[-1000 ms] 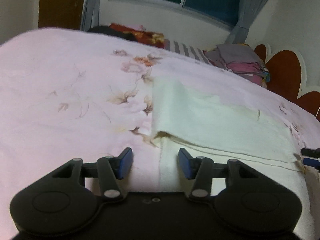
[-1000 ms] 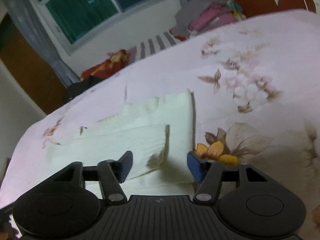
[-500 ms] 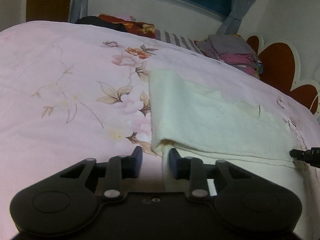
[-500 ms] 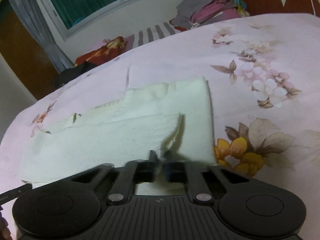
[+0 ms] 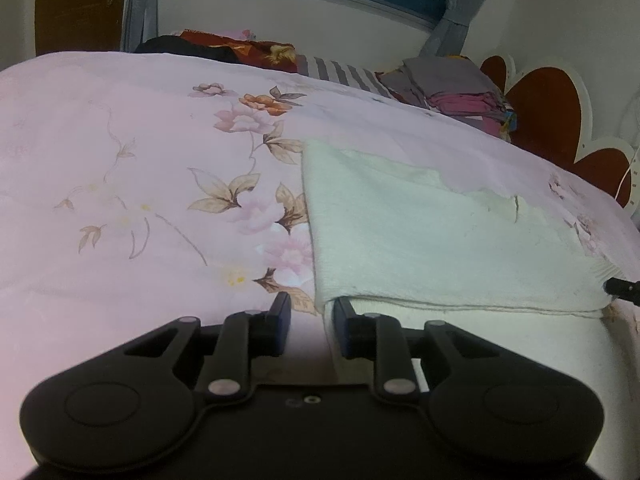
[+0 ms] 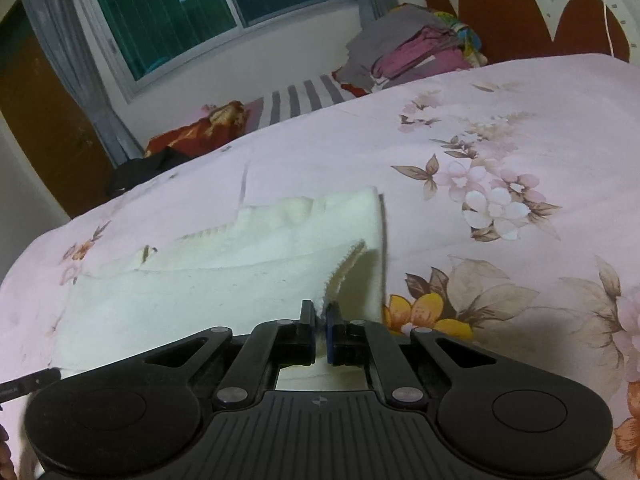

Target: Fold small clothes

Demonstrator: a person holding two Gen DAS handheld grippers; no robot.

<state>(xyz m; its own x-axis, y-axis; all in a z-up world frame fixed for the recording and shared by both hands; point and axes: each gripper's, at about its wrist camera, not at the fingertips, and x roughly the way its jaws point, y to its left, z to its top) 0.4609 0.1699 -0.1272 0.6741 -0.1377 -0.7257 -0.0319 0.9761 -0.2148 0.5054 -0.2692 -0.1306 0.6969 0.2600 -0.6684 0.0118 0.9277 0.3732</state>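
Note:
A cream-white cloth (image 5: 432,240) lies folded on the pink floral bedsheet (image 5: 120,184). In the left wrist view my left gripper (image 5: 310,316) sits at the cloth's near left corner with a narrow gap between its blue-padded jaws; the cloth edge lies at the right jaw, not clamped. In the right wrist view my right gripper (image 6: 319,320) is shut on the near right corner of the cloth (image 6: 224,280) and lifts it a little off the sheet (image 6: 500,152). The right gripper's tip shows at the right edge of the left wrist view (image 5: 622,290).
A pile of grey and pink clothes (image 5: 460,92) sits at the far side by the red heart-shaped headboard (image 5: 552,104). A striped pillow (image 6: 300,100) and red-orange fabric (image 6: 196,132) lie under the window. The bed's edge runs behind them.
My right gripper closed on the cloth's right corner and raised it. My left gripper narrowed from wide open and moved up to the left corner.

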